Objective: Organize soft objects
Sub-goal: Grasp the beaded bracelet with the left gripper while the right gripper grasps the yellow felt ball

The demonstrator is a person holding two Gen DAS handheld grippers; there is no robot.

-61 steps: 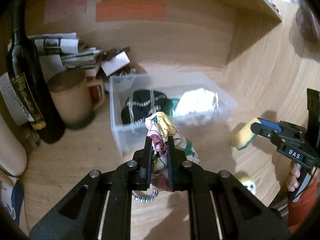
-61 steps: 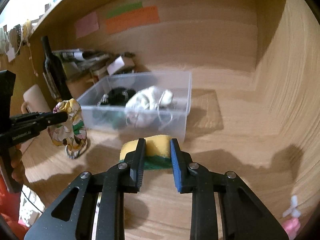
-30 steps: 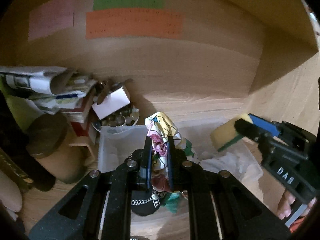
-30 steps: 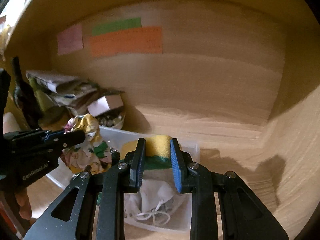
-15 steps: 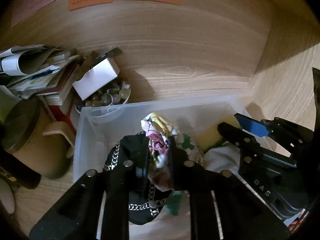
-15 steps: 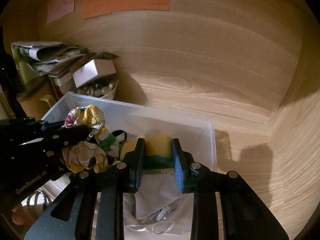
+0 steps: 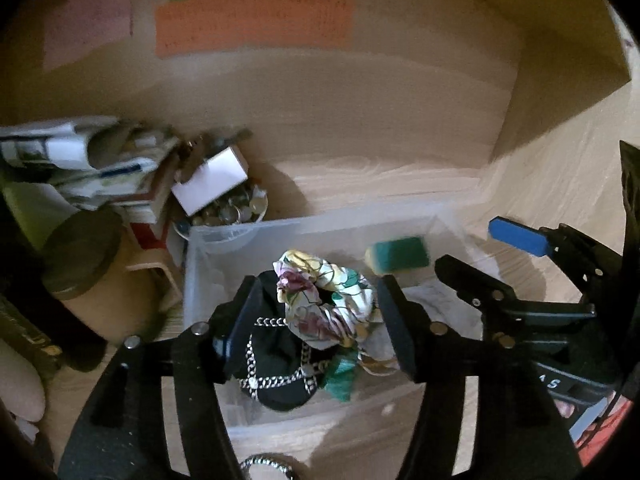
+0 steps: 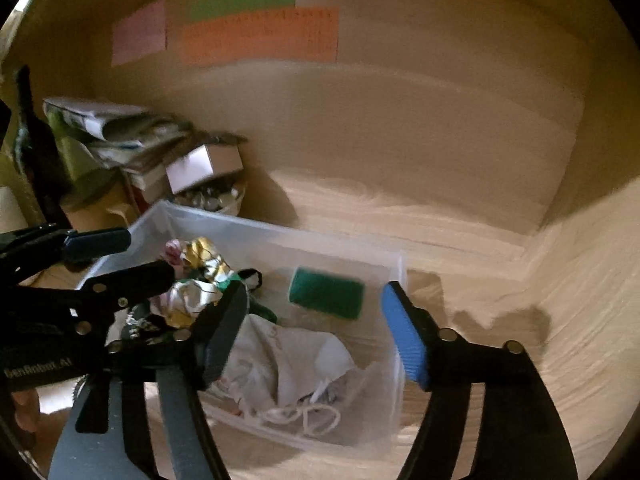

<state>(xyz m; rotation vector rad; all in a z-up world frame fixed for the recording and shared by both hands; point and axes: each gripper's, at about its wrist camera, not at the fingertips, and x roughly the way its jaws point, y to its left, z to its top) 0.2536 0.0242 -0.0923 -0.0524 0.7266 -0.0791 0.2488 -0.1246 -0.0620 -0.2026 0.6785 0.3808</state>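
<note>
Both claws are built of matte black plastic studded with silver screws. The right claw carries blue finger pads and white lettering; the left claw is marked likewise.

Before me stands a light wooden back wall, its grain running in horizontal bands. Three paper notes are fixed high on it: a pink note, a green strip and, below the strip, a wide orange sheet bearing writing too blurred to read. A wooden side panel closes the recess on my right. The wooden desktop lies beneath, dimly lit, with soft shadows.
</note>
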